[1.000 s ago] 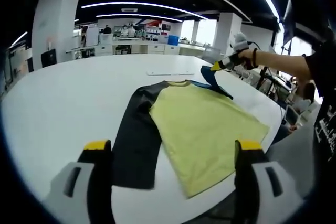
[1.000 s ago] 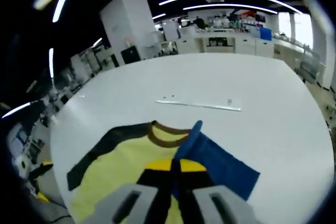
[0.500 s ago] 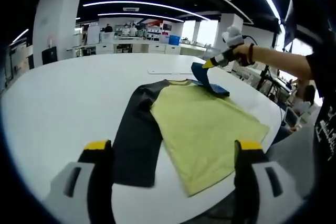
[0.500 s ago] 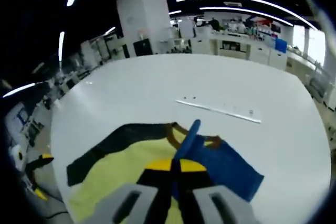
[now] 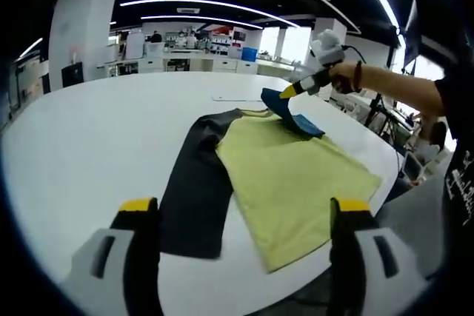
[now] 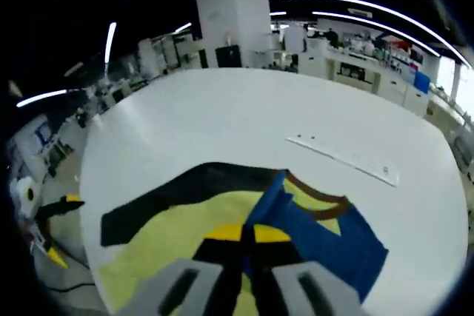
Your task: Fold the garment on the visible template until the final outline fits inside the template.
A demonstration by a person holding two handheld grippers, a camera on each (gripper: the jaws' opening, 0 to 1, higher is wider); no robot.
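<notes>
The shirt (image 5: 285, 172) lies flat on the white tabletop (image 5: 89, 131), its black sleeve (image 5: 194, 186) stretched along the left side. The right gripper (image 5: 285, 92) is clenched on the blue sleeve (image 6: 318, 234), lifted over the yellow body, so that fold falls inward toward the collar. The left gripper (image 5: 244, 216) hangs released, nearer the black sleeve and hem.

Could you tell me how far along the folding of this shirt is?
Early. The yellow shirt lies spread flat on the white table, its black sleeve unfolded. In hand: the right gripper is shut on the blue sleeve, lifted over the body. The left gripper is open. Remaining: black sleeve, body folds.
</notes>
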